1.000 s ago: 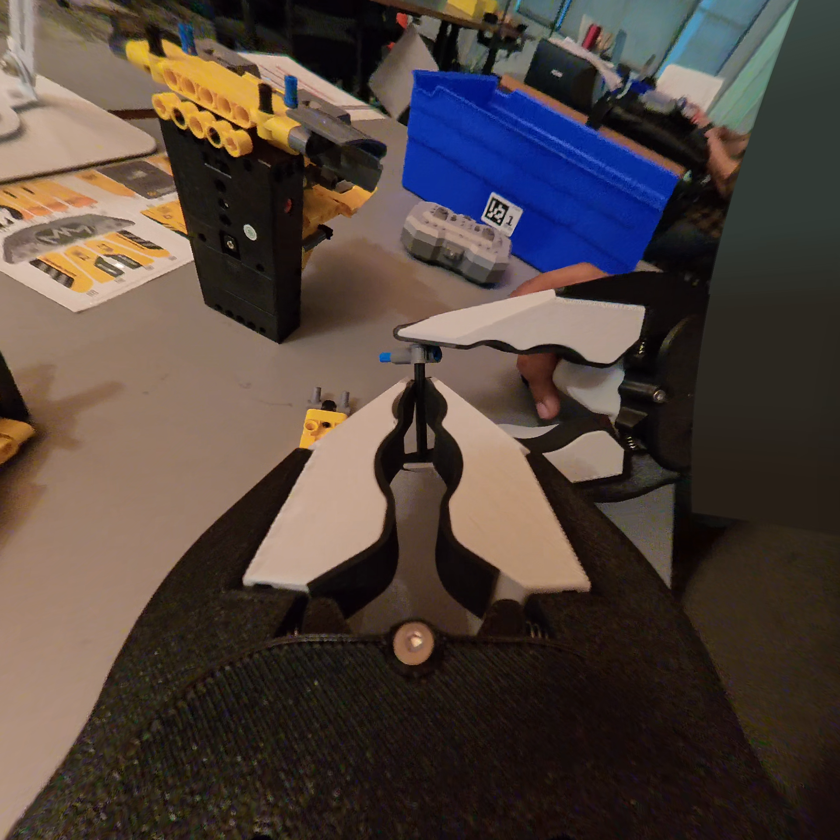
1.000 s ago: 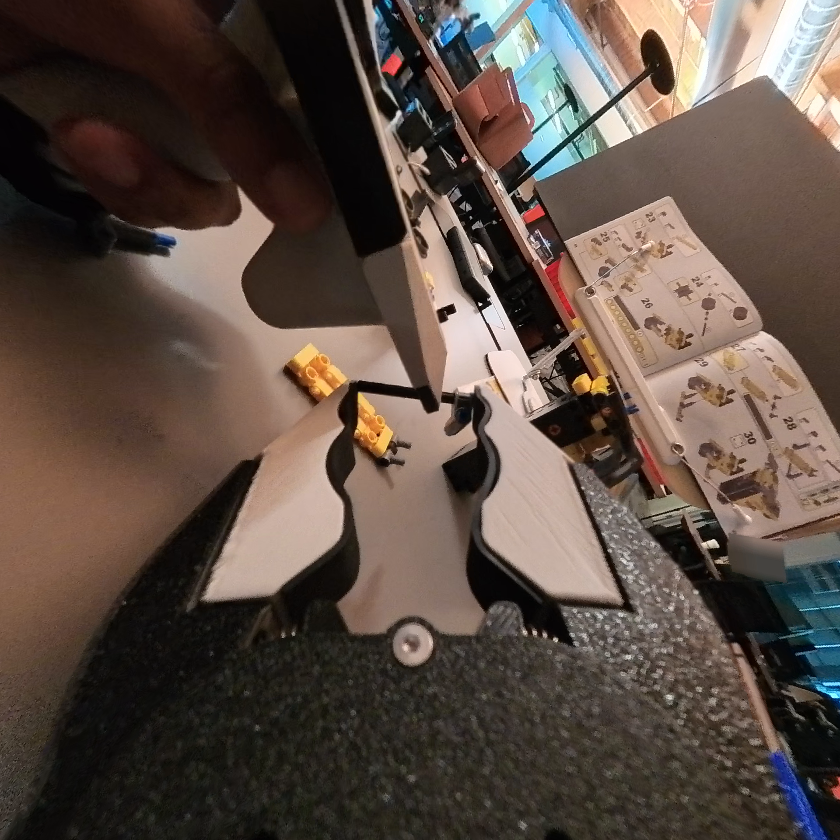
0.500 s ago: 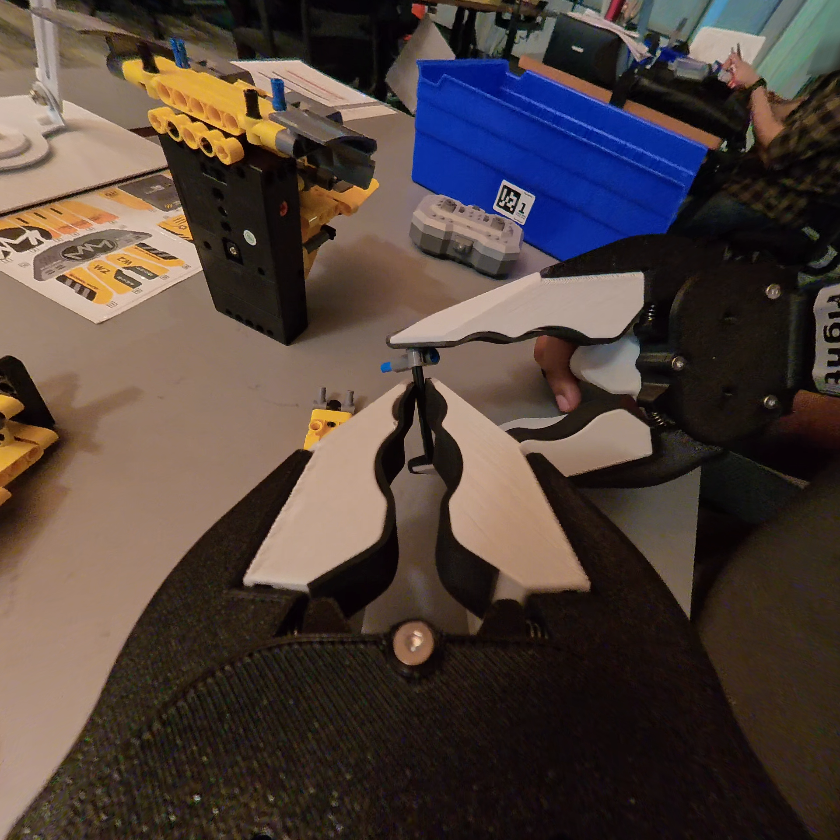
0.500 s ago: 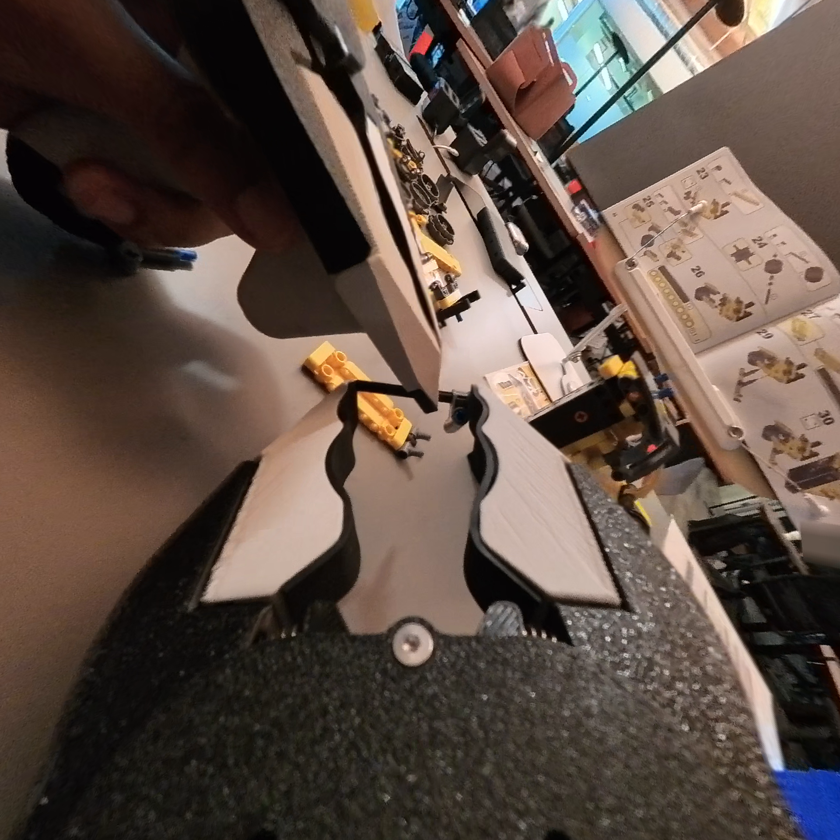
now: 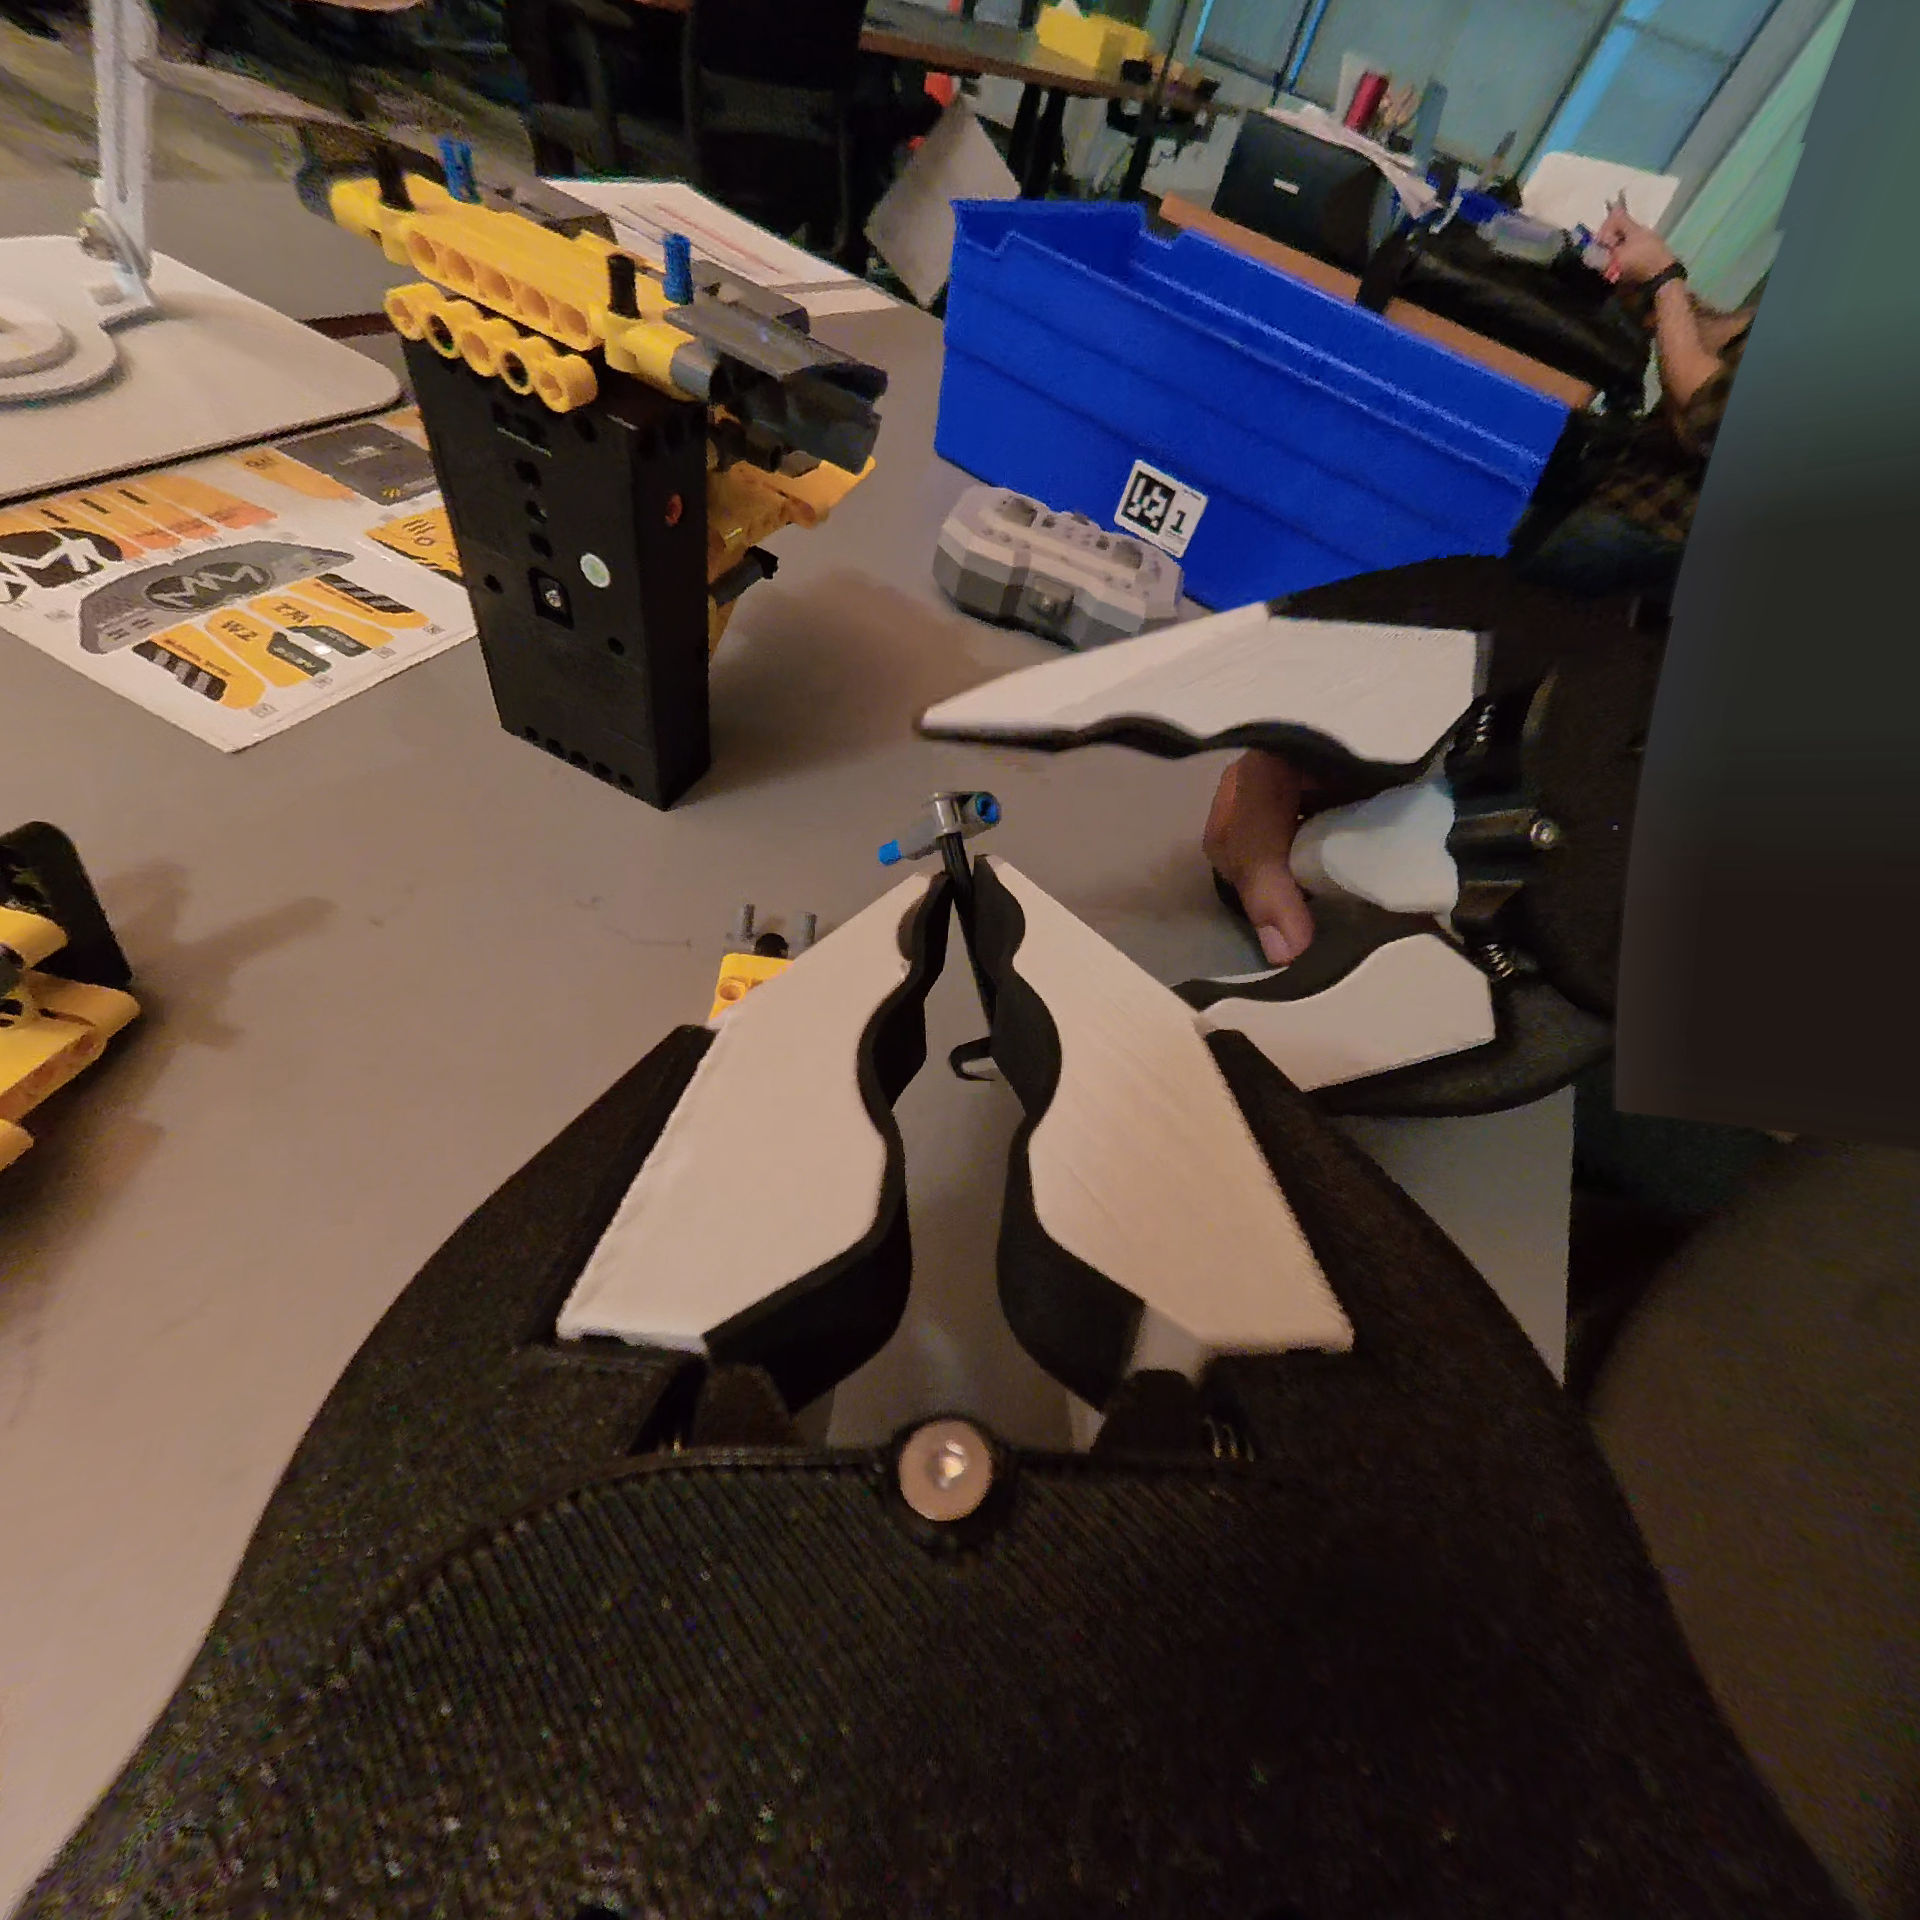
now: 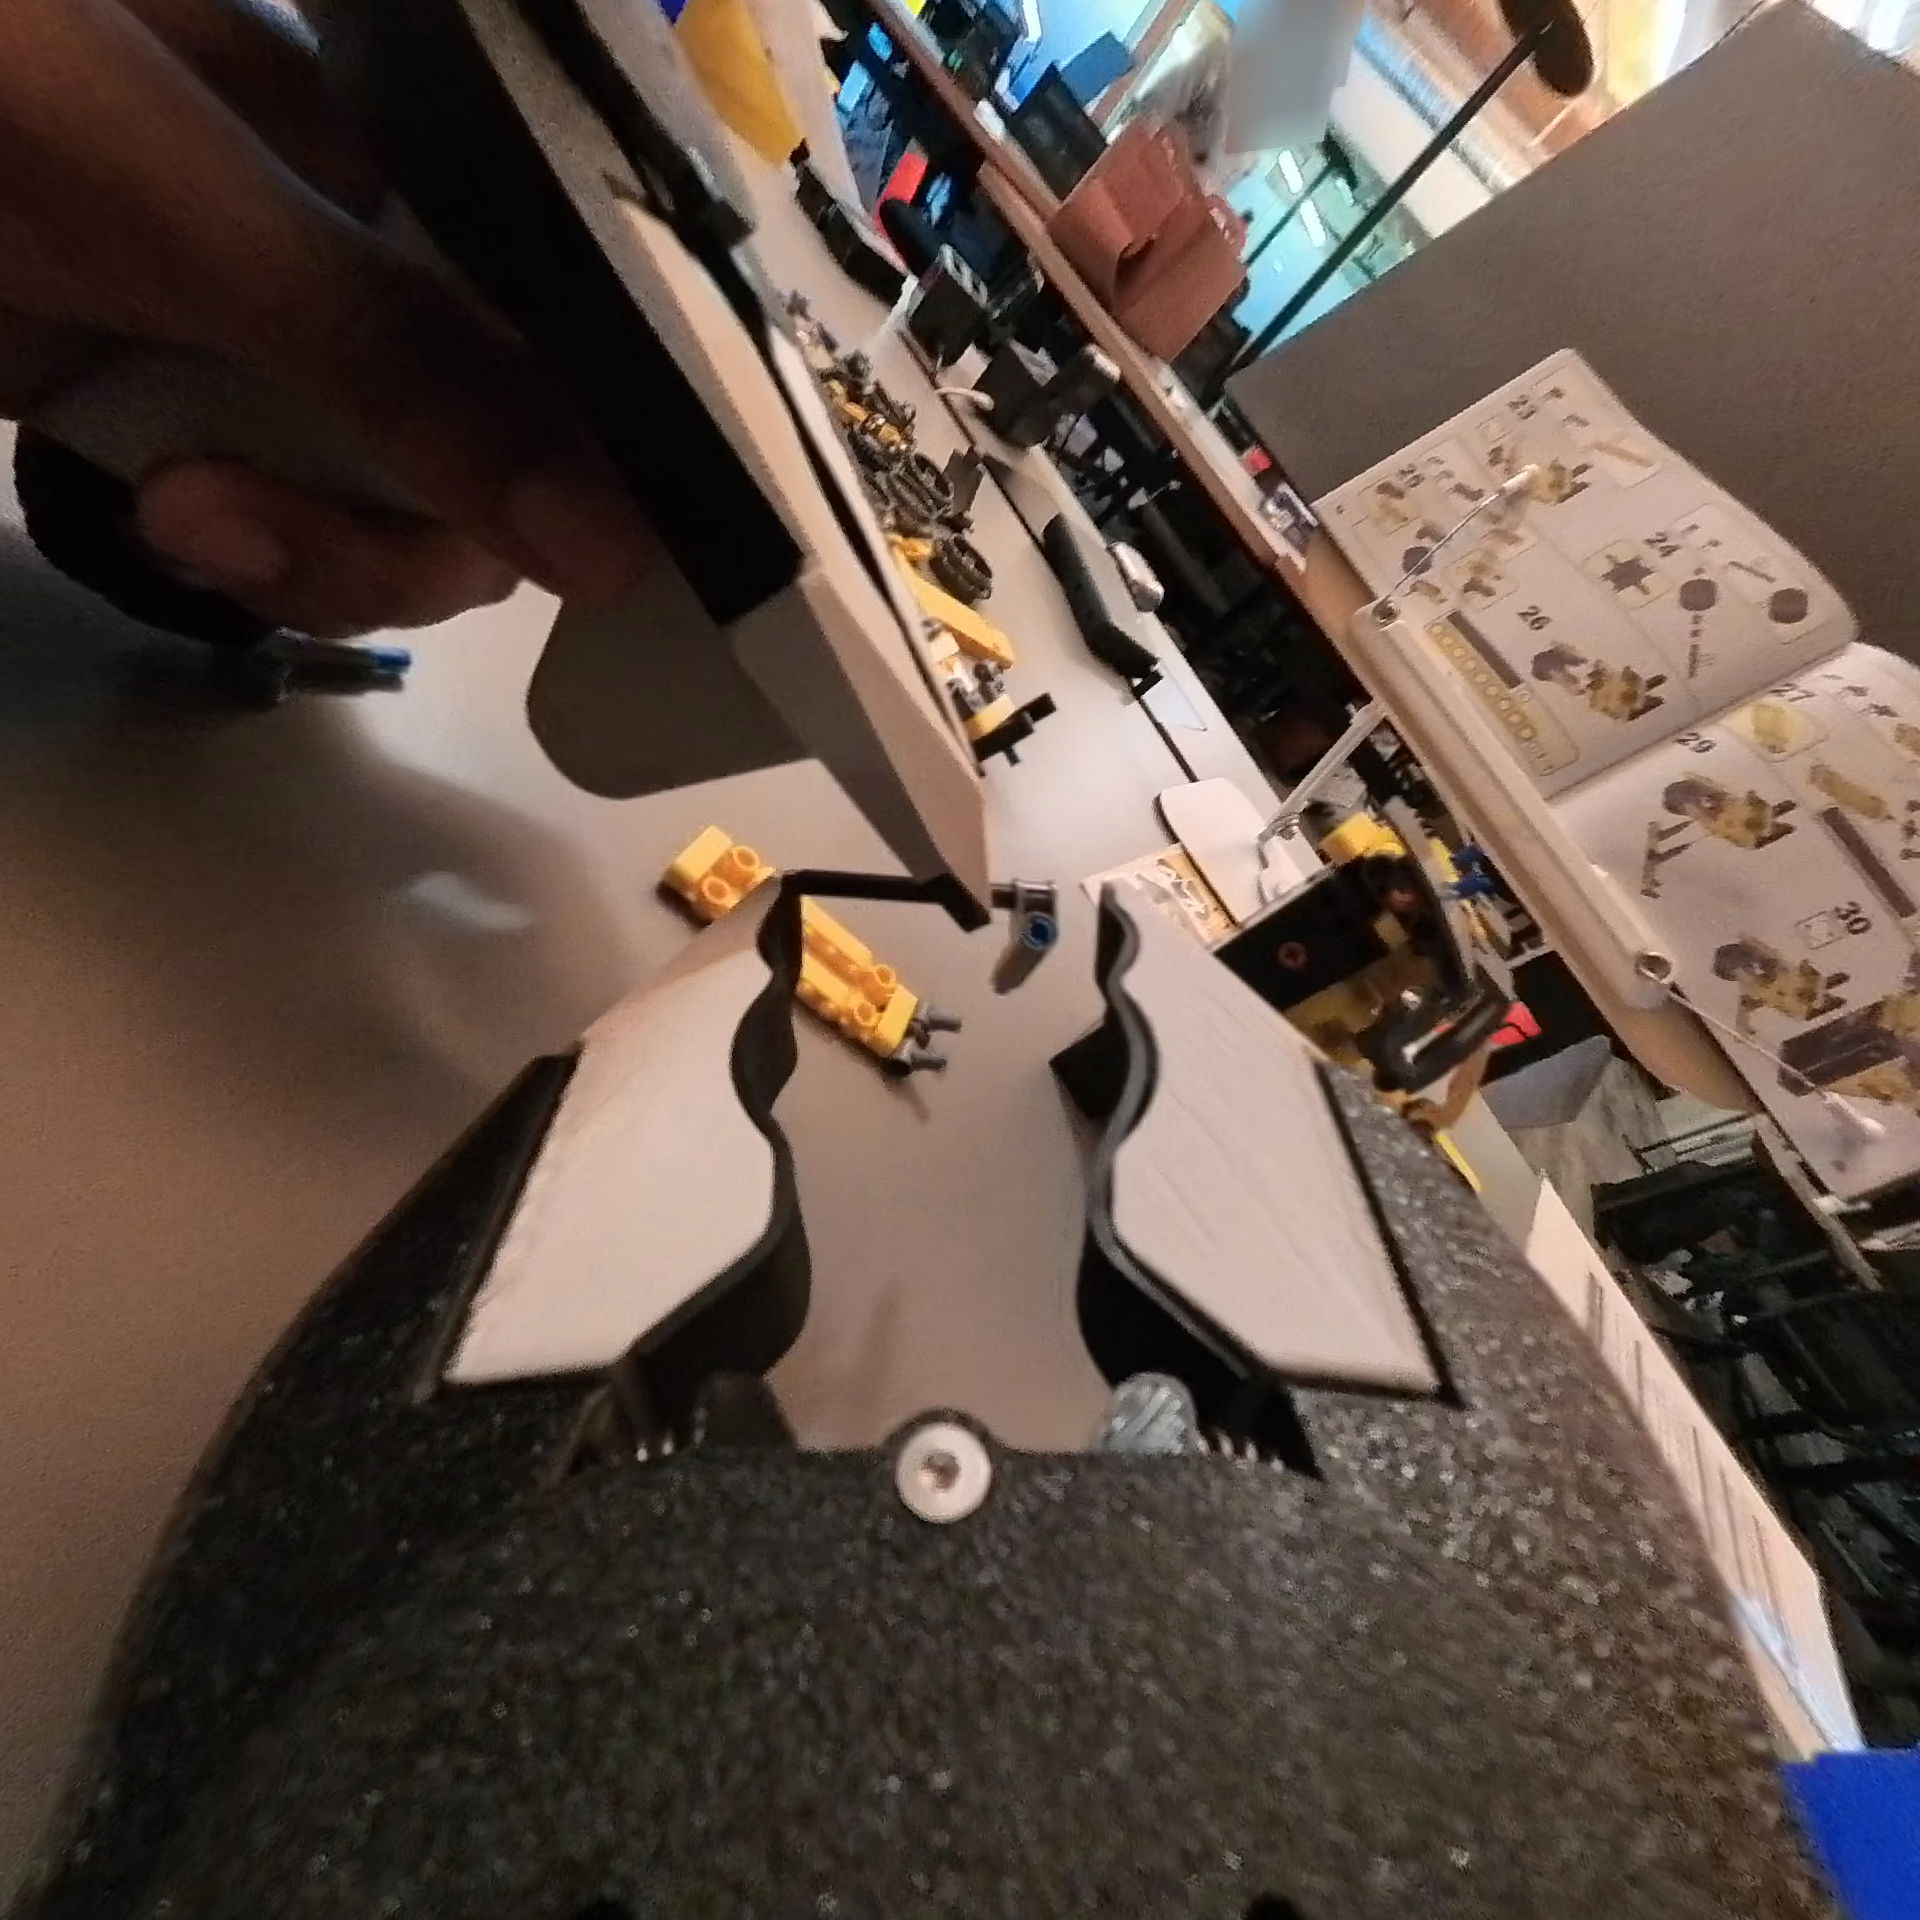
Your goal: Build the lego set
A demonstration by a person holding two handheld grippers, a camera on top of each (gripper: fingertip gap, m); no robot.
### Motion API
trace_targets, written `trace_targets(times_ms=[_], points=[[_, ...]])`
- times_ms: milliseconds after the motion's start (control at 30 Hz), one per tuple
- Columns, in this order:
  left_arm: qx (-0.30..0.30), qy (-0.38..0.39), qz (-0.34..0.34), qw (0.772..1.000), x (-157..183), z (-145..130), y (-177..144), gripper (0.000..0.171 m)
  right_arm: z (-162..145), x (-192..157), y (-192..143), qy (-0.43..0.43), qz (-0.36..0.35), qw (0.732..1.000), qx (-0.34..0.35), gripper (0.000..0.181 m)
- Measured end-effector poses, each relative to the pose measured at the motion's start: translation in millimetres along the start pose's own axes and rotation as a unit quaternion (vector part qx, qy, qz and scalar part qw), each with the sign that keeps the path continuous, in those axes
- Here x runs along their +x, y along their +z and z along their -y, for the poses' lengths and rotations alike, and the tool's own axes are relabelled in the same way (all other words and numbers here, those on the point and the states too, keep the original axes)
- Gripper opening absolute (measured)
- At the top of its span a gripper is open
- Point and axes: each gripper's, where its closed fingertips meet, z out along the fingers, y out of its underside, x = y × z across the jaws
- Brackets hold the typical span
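Observation:
My left gripper [image 5: 961, 883] is shut on a thin black axle [image 5: 971, 956] and holds it upright above the grey table [image 5: 416, 935]. A small grey connector with a blue pin [image 5: 948, 821] sits tilted on the axle's top end. My right gripper [image 6: 940, 914] is open and empty. The connector [image 6: 1023, 920] and the axle [image 6: 862, 883] lie just in front of its open mouth, touching neither finger. In the left wrist view its upper finger [image 5: 1195, 675] hangs above the connector. A small yellow brick with grey pins [image 5: 753, 961] lies on the table just below the axle [image 6: 847, 982].
A black and yellow brick model [image 5: 582, 499] stands at the back left. A grey box [image 5: 1049, 566] and a blue bin [image 5: 1247, 384] lie behind. A sticker sheet [image 5: 208, 592] lies to the left. Yellow parts [image 5: 42, 1018] sit at the left edge. An open instruction booklet [image 6: 1662, 675] stands nearby. My two grippers' fingertips are within a few centimetres of each other.
The right gripper has drawn back from the connector, its upper finger now higher and farther right. The connector now sits tilted on the axle. The left gripper still holds the axle.

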Motion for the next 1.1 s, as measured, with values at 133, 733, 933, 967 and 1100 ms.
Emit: trace_targets(times_ms=[133,733,933,967,1100], points=[[0.007,0.0,0.007,1.0,-5,0,-3,0.0,0,5,-2,0.053,0.013,0.998,0.016,0.067],[0.126,0.131,0.033,0.983,1,33,-22,0.001,21,41,-30,0.478,0.217,0.834,0.17,0.04],[0.168,0.212,0.018,0.963,21,41,-28,0.001,13,36,-32,0.668,0.349,0.638,0.157,0.038],[0.163,0.217,0.017,0.962,22,39,-26,0.001,15,31,-33,0.677,0.366,0.62,0.15,0.038],[0.145,0.222,-0.005,0.964,29,32,-21,0.001,24,20,-36,0.695,0.421,0.565,0.144,0.03]])
